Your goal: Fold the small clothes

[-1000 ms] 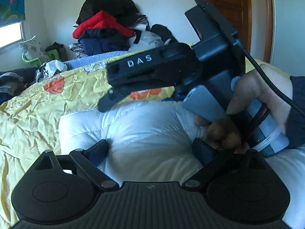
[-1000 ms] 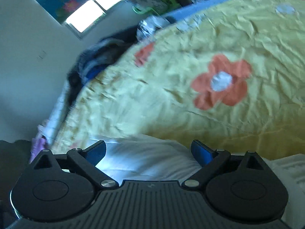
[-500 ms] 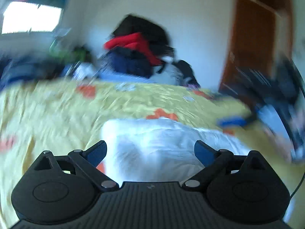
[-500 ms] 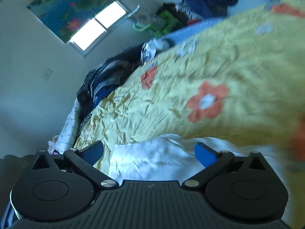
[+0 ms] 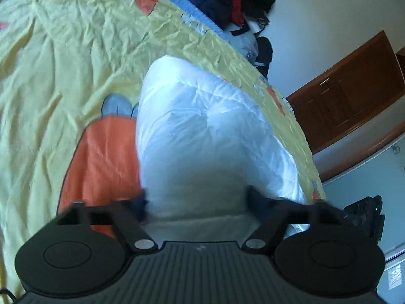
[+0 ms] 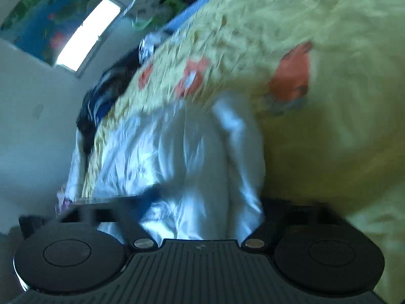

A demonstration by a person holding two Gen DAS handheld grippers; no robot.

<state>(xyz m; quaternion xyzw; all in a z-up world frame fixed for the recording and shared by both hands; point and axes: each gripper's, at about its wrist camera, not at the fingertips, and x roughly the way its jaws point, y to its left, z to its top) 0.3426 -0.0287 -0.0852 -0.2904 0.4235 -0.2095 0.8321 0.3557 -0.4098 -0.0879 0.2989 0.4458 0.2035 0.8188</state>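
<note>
Where both stood wide before, left tongs [image 5: 196, 200] and right tongs [image 6: 205, 202] closing around white garment [image 5: 202, 131].

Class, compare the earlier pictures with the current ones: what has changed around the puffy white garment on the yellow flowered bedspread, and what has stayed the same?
Both views have rolled and shifted. The left tongs and right tongs, wide apart earlier, are closing with the puffy white garment between their fingers; whether the pads already press it is unclear. The right hand's device no longer crosses the left view. The garment still lies on the yellow flowered bedspread, clothes still piled behind.
</note>
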